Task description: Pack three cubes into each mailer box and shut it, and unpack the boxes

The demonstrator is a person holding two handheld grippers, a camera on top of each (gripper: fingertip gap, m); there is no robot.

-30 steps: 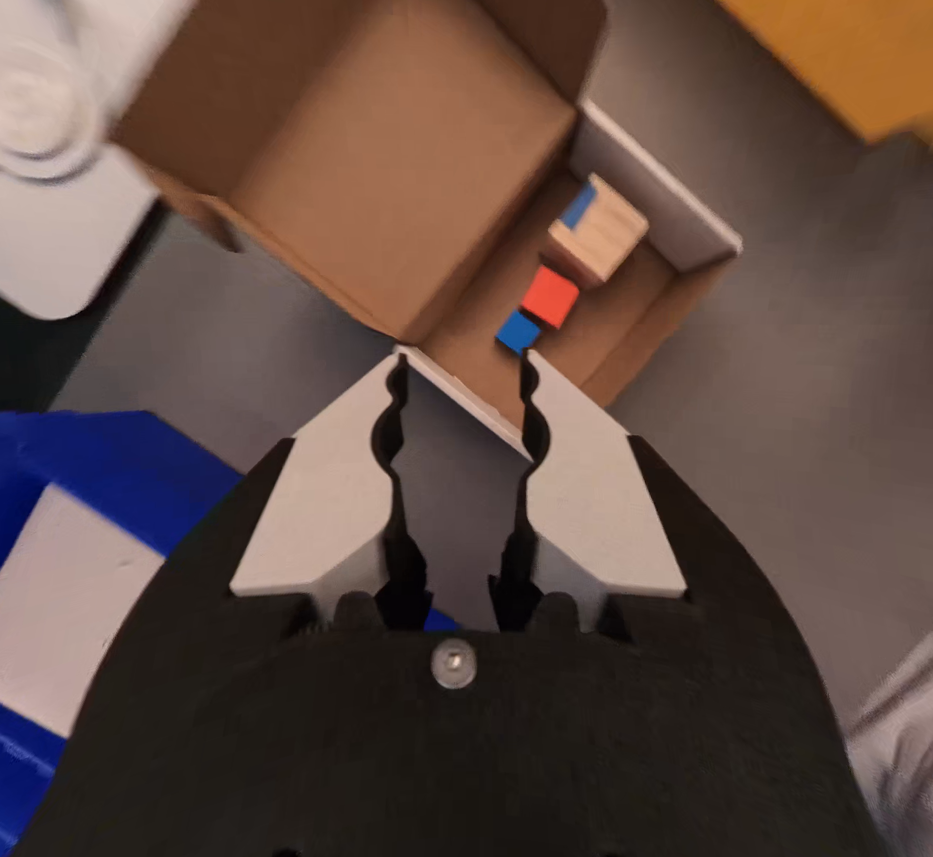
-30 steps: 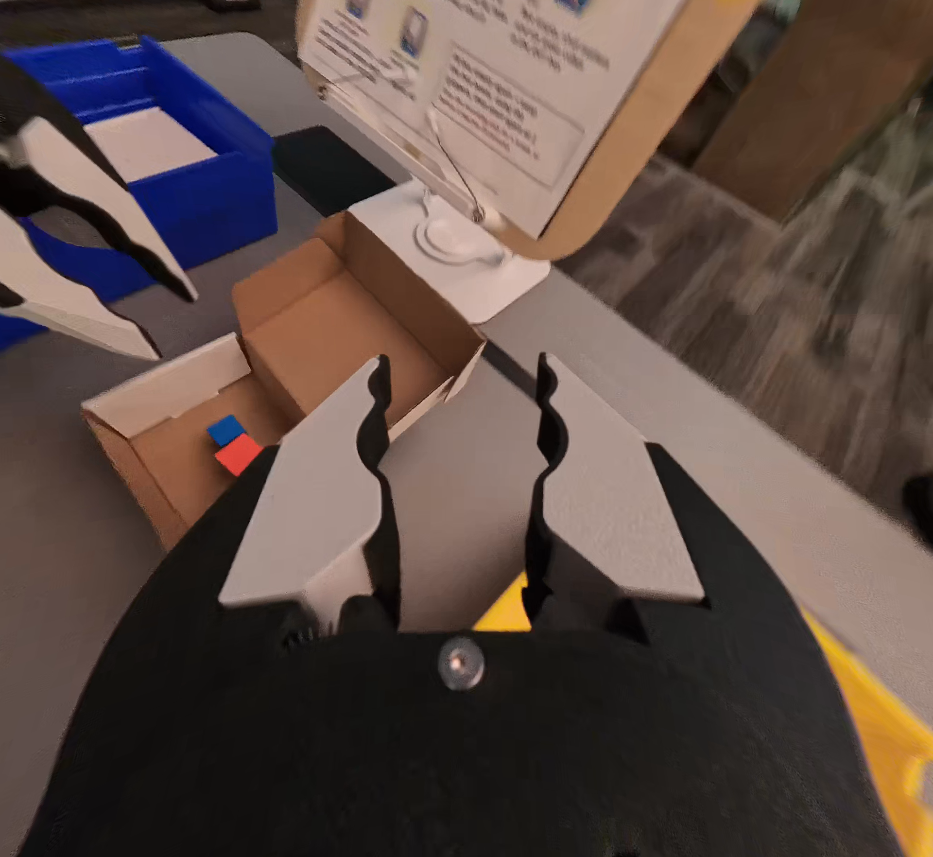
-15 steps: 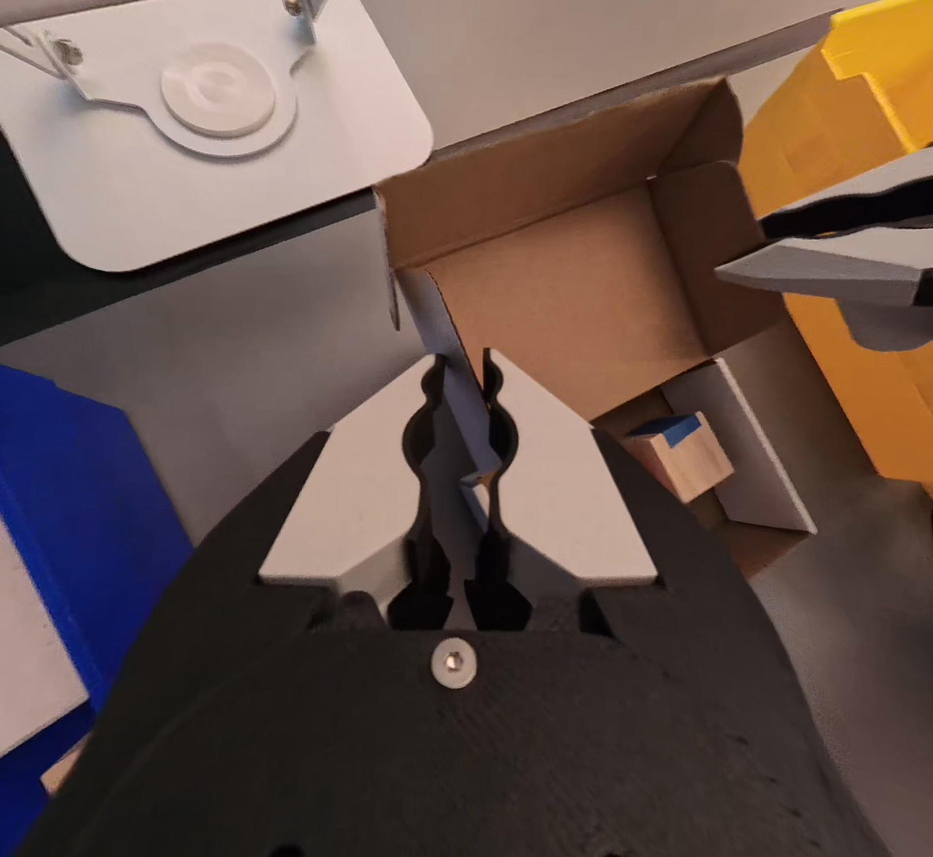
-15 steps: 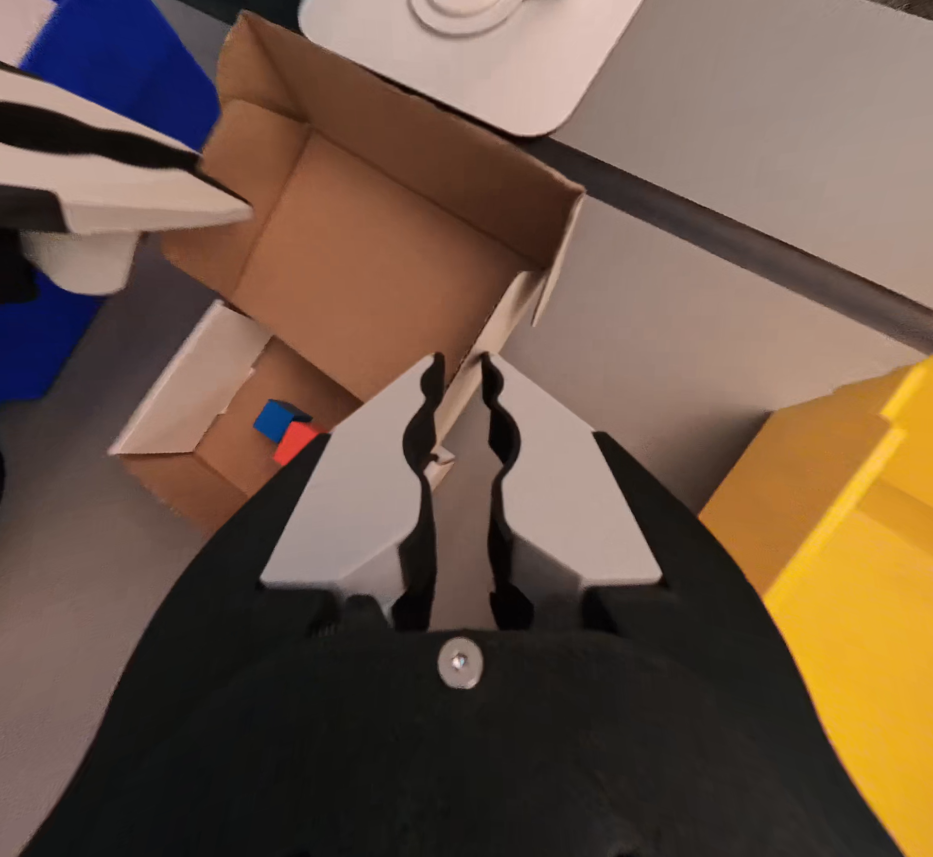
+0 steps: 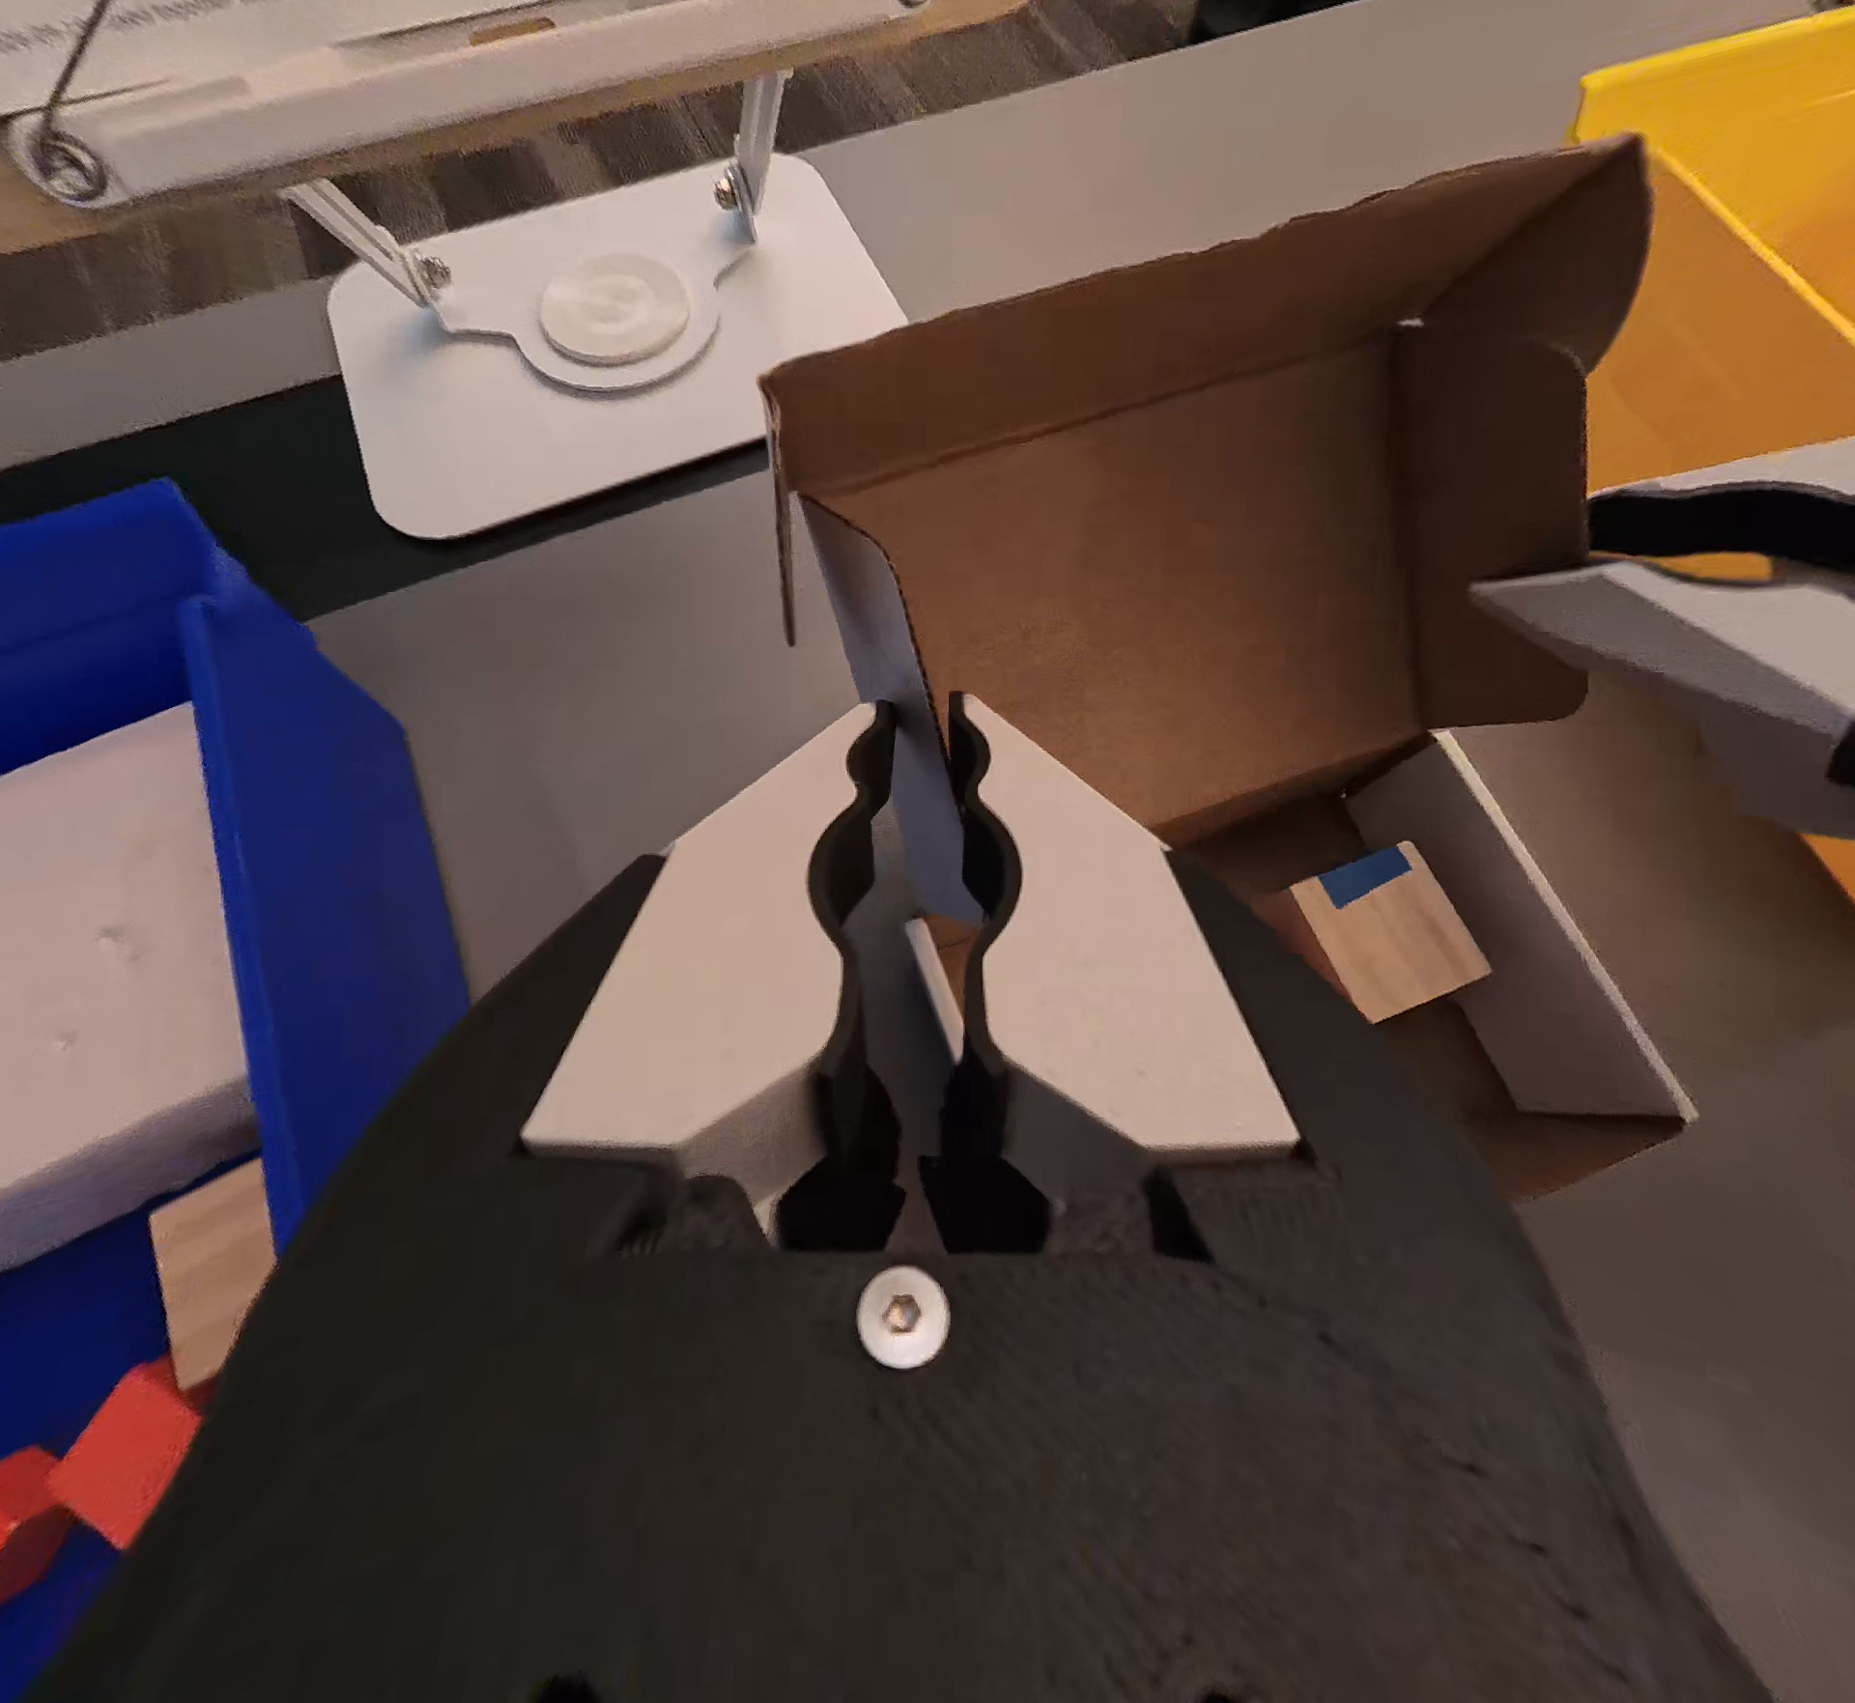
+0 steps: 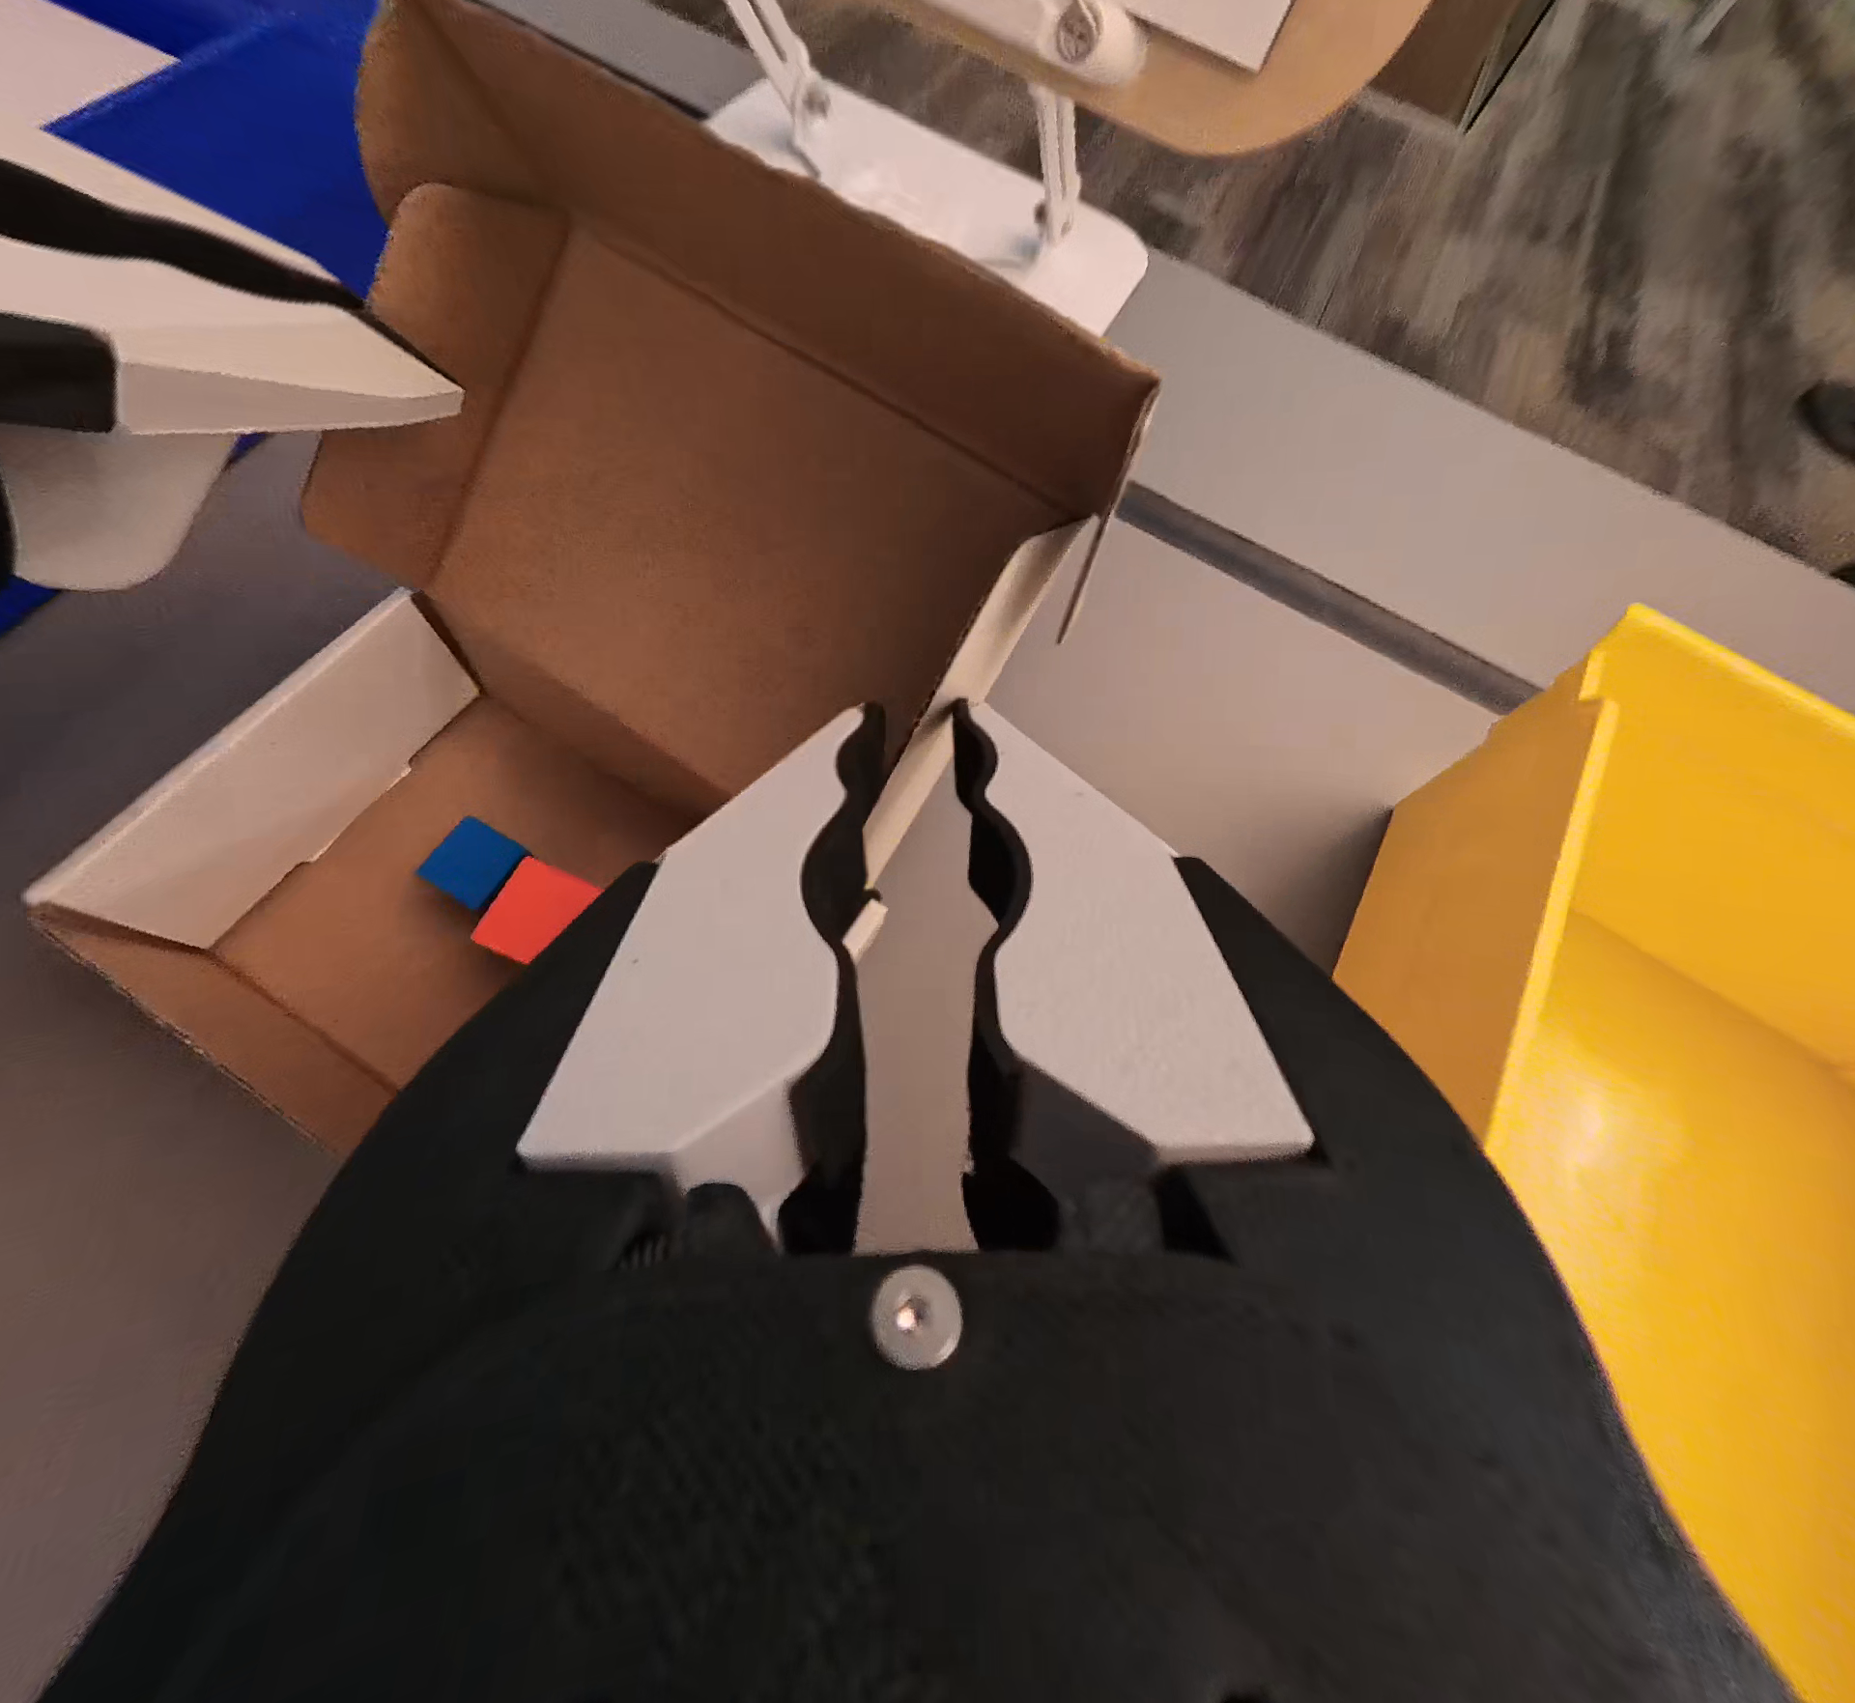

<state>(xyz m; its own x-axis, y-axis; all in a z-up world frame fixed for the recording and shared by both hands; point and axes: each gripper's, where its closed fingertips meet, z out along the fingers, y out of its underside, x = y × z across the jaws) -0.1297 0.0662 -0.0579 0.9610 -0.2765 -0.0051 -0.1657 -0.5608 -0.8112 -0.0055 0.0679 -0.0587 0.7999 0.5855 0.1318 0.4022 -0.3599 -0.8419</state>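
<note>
Mailer box sits open on the tabletop, lid raised, cubes seen inside. Left gripper is pinched shut on the lid's left side flap; right gripper is nearly closed around the right flap, contact unclear. Risks: flap creased or slipped, lid skewed. Room is hemmed by the yellow bin, blue bin and stand base.

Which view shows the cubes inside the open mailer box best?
The right wrist view: the blue cube and red cube lie touching on the mailer box floor. The left wrist view shows only a wooden cube with a blue face; its own gripper hides the others.
</note>
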